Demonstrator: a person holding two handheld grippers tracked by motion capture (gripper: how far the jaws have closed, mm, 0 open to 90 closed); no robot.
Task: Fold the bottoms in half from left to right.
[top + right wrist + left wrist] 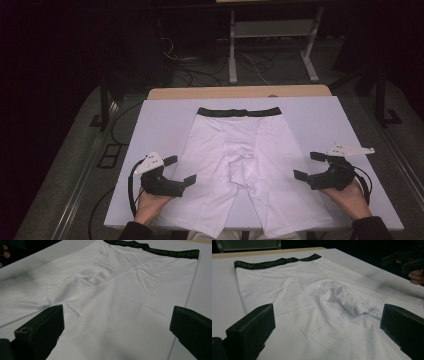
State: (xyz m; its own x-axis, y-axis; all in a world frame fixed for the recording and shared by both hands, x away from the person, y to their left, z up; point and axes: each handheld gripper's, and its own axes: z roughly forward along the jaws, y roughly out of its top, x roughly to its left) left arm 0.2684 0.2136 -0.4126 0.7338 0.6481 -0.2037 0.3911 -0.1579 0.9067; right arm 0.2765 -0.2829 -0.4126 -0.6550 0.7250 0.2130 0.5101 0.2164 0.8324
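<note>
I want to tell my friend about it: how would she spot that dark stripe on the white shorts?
Start at the big white board covering the table. Flat in its middle lie white stretchy fabric shorts, legs pointing toward the person. The narrow black elastic waistband runs across their far edge, the one dark strip on all that white, with faint lettering along it.

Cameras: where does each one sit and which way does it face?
High view: above the near edge, facing forward and down on the white table; hands, left gripper, right gripper.
Left gripper view: between own open jaws, facing the white shorts with black waistband.
Right gripper view: mirrored, own jaws.
Shared: the shorts.
</note>
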